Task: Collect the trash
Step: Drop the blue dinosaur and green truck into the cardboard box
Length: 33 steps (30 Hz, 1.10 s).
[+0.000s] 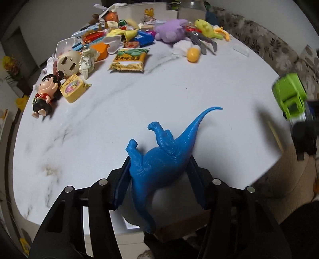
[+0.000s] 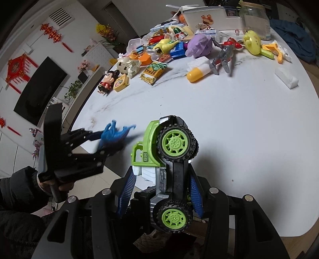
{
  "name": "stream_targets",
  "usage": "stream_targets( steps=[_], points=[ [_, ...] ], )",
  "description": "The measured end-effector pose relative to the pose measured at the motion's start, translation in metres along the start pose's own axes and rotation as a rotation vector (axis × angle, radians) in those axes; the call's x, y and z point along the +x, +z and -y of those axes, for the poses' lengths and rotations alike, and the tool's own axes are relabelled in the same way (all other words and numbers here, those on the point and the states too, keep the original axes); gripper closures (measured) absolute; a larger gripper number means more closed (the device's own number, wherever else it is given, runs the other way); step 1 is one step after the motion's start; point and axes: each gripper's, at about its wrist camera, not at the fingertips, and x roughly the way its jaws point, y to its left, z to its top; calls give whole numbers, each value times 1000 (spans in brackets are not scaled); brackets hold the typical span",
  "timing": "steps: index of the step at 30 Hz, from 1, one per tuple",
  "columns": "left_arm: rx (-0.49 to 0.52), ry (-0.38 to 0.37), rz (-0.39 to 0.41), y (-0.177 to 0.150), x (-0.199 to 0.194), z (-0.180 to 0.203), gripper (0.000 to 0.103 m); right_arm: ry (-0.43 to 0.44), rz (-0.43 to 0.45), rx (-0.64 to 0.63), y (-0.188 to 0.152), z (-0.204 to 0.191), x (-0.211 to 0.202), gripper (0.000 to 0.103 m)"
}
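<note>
- Trash nowhere between either pair of tongs; only toys there, so probably clearing toys aside before reaching the litter.
- Between the left tongs (image 1: 159, 159): a blue dinosaur (image 1: 157, 167), belly up, legs in the air, tail pointing away from the tongs across the desk (image 1: 139, 95). Pads close on both flanks, but cannot tell whether pressing or merely flanking. Body over the near desk edge, likely because of being set down there.
- Between the right tongs (image 2: 161, 168): a green toy truck (image 2: 147, 143), turned on its side, wheels facing the camera, pinched across the cab and chassis and carried clear of the desk. Sideways hold probably the easiest flat grip.
- Ahead of both tongs: bare marbled desk.
- Far ahead, well apart from the tongs: the heap holding the trash, with a yellow snack packet (image 1: 128, 60) at its near edge, crumpled paper (image 1: 87, 59) to the left of that, mixed among a doll (image 1: 42, 97), a purple plush (image 1: 171, 30) and a yellow capsule (image 1: 193, 53).
- Shown only from the right wrist: the left tongs from outside, blurred, with the holding hand (image 2: 59, 185) in a dark sleeve; also a glass jar (image 2: 254, 17) and a white bin (image 2: 207, 15) beyond the heap.
- Shown only from the left wrist: the dinosaur's pose and the pad spacing, sharp; the truck there just a green blur far to the right.
</note>
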Motion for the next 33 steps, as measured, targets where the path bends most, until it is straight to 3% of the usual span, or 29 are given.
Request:
stream_targets(
  steps=[5,10,14,19,25,26,27,28,30,33],
  points=[
    [-111,-9,73,13,-35,-9,51,3,29,-2,9,0,-2,53],
    [-123,-13,133,24,-86,3,51,25,37,-60,9,-13,-18,53],
    [-106,-10,100,6,-109,20,52,58,7,-112,-11,-24,-33,53],
    [-2,-41,44,-48,-131,52,52,97,-92,-185,-52,-35,-42,53],
    [37,-108,-84,-93,-94,70,50,114,-223,-183,-94,-28,-22,53],
    [32,-116,-103,-97,-86,71,47,113,-237,-184,-97,-26,-15,52],
    [25,-137,-144,-102,-69,71,30,99,-251,-187,-100,-23,-5,49],
    [16,-124,-169,-106,-57,70,22,87,-267,-184,-102,-20,6,42],
    [-16,-108,-221,-113,-32,62,22,69,-297,-164,-104,-13,22,42],
    [-62,-98,-229,-113,-28,47,22,60,-280,-165,-100,-11,17,43]
  ],
)
